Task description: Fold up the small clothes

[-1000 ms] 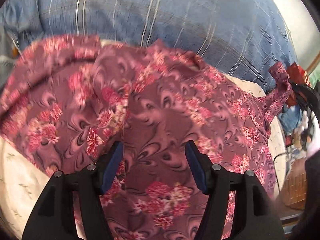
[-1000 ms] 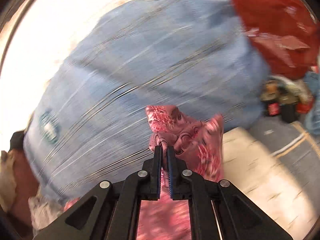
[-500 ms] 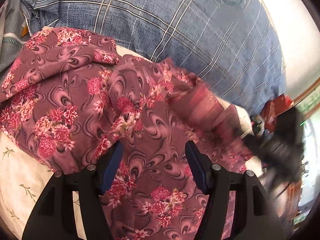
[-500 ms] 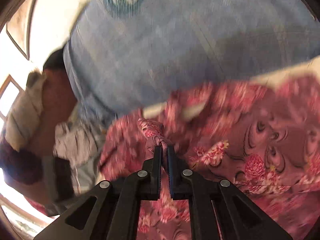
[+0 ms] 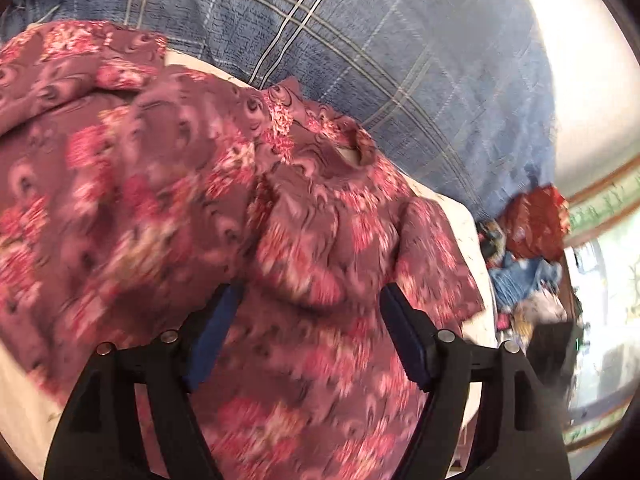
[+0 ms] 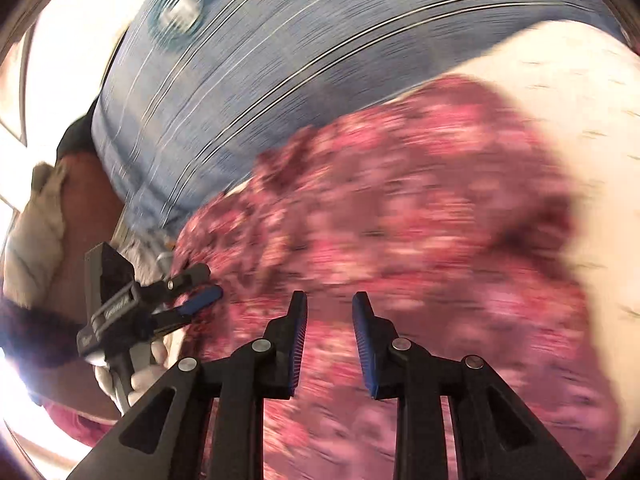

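Observation:
A maroon garment with pink flowers (image 5: pixel 168 200) lies rumpled on a cream sheet, one sleeve folded across its middle. It also fills the right wrist view (image 6: pixel 420 220), blurred. My left gripper (image 5: pixel 310 312) is open just above the cloth with nothing between its blue pads. My right gripper (image 6: pixel 330 312) is open over the garment and holds nothing. In the right wrist view my left gripper (image 6: pixel 196 290) shows at the garment's left edge, open.
A blue plaid blanket (image 5: pixel 360 48) lies behind the garment and also shows in the right wrist view (image 6: pixel 280 60). The cream sheet (image 6: pixel 580 140) extends right. A pile of red and blue clutter (image 5: pixel 528 240) sits beyond the bed's edge.
My right gripper has opened and let go of the garment's sleeve, which now lies folded over the body. The left gripper stayed open over the cloth.

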The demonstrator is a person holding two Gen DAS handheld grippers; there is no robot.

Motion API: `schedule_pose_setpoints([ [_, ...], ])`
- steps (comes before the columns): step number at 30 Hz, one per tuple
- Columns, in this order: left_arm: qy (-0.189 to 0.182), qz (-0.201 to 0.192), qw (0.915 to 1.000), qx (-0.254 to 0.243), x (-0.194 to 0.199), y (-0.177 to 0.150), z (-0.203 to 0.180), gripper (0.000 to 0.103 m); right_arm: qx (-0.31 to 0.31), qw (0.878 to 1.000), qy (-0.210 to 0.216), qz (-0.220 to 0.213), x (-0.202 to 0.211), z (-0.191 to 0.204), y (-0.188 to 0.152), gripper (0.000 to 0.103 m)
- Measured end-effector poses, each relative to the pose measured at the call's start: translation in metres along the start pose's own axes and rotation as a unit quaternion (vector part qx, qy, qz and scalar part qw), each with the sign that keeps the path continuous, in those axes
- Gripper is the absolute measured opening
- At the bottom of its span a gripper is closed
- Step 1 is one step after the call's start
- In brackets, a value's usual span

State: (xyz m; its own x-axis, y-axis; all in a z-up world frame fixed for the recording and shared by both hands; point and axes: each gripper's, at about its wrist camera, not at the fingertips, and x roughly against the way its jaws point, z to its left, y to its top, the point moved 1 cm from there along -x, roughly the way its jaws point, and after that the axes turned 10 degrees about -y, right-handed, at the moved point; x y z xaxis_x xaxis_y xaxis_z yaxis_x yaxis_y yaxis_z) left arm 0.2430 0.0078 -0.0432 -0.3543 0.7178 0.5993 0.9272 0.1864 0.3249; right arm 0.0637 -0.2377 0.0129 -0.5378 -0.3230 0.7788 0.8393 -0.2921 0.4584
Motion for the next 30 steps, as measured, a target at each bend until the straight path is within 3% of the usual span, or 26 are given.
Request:
schedule_pose_setpoints([
  [2,0.015,0.002,0.9998,0.013,-0.011,0.009,-0.004,0.002,-0.036,0.999,0.003,-0.018,0.014,-0.026,0.0,0.026],
  [4,0.028,-0.006,0.9994,0.017,-0.008,0.016,-0.012,0.004,-0.074,0.996,0.017,-0.037,0.029,-0.05,0.003,0.026],
  [7,0.051,-0.077,0.9957,-0.003,0.028,0.015,-0.03,0.004,-0.121,0.99,0.03,-0.068,0.044,-0.085,0.007,0.029],
  [9,0.063,-0.106,0.9923,-0.014,0.05,0.009,-0.037,0.004,-0.149,0.985,0.034,-0.079,0.04,-0.097,0.013,0.037],
  [12,0.099,-0.106,0.9892,-0.019,0.055,0.001,-0.033,0.004,-0.187,0.978,0.031,-0.084,0.024,-0.11,0.027,0.04],
  [15,0.13,-0.098,0.9866,-0.004,0.051,-0.005,-0.019,0.004,-0.195,0.979,0.039,-0.054,-0.003,-0.107,0.04,0.04],
  [16,0.136,-0.098,0.9859,0.003,0.05,-0.006,-0.012,0.004,-0.191,0.98,0.036,-0.049,-0.009,-0.101,0.042,0.039],
  [18,0.156,-0.096,0.9831,0.01,0.046,-0.01,0.0,0.004,-0.142,0.987,0.024,-0.069,-0.006,-0.086,0.046,0.006],
  [20,0.172,-0.078,0.9819,0.017,0.039,-0.012,0.013,0.005,-0.062,0.992,-0.052,-0.095,-0.003,-0.066,0.049,0.006],
  [22,0.19,-0.051,0.9802,0.024,0.024,-0.015,0.024,0.006,-0.002,0.988,-0.135,-0.081,-0.016,-0.055,0.049,0.006],
  [25,0.194,-0.056,0.9792,0.019,0.026,-0.021,0.022,0.008,0.031,0.982,-0.168,-0.077,-0.017,-0.045,0.052,0.007],
  [26,0.192,-0.06,0.9794,0.016,0.03,-0.024,0.019,0.008,0.04,0.98,-0.176,-0.085,-0.01,-0.039,0.052,0.012],
  [30,0.191,-0.055,0.9799,-0.003,0.042,-0.039,0.008,0.009,0.069,0.973,-0.187,-0.118,0.015,-0.018,0.047,0.013],
])
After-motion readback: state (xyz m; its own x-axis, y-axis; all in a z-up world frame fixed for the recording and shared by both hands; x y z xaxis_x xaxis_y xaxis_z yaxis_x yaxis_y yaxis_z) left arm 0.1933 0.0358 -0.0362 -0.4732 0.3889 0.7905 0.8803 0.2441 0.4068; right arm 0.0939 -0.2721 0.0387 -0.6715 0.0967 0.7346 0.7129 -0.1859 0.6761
